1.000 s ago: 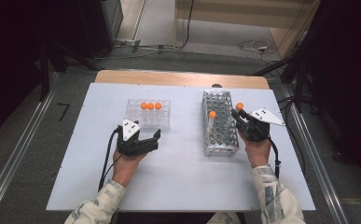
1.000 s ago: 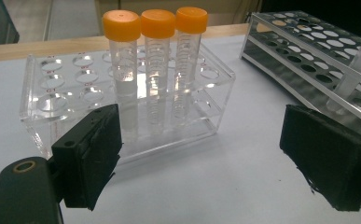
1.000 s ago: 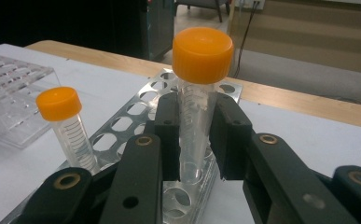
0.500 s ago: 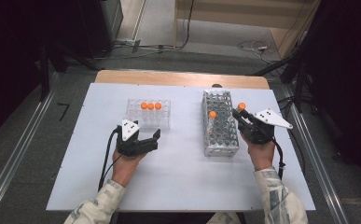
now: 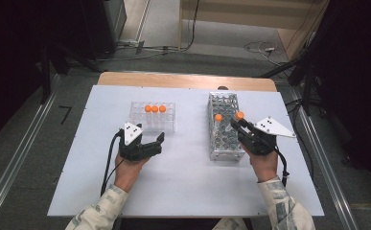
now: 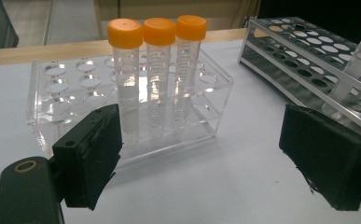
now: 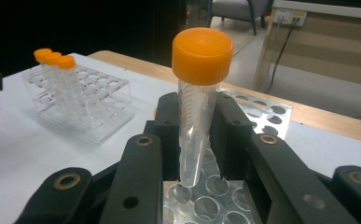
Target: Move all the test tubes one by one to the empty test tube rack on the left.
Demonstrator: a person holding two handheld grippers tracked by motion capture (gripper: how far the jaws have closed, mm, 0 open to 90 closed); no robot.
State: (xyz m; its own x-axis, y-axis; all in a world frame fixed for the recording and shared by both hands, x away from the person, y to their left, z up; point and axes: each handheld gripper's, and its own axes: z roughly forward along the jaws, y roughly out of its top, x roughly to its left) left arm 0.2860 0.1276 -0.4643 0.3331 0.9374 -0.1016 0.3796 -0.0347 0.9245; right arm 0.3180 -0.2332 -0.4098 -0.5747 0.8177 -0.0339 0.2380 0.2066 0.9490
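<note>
My right gripper (image 5: 239, 126) (image 7: 199, 140) is shut on a clear tube with an orange cap (image 5: 240, 116) (image 7: 200, 88). It holds the tube tilted just above the open holes of the metal rack (image 5: 224, 139) (image 7: 262, 112). Another orange-capped tube (image 5: 218, 118) (image 6: 355, 65) stands in that rack. Three capped tubes (image 5: 155, 109) (image 6: 157, 70) stand in the clear plastic rack (image 5: 153, 122) (image 6: 66, 93) at the left. My left gripper (image 5: 150, 143) (image 6: 211, 158) rests open on the table just in front of the clear rack, nothing between its pads (image 6: 92, 154).
The white tabletop (image 5: 188, 182) has free room in front of and between the two racks. Its wooden far edge (image 5: 183, 80) borders a floor with cables. A metal rail (image 5: 15, 163) runs along the left side.
My right gripper, still holding the tube, has shifted slightly toward the near side over the metal rack. The left gripper has kept still.
</note>
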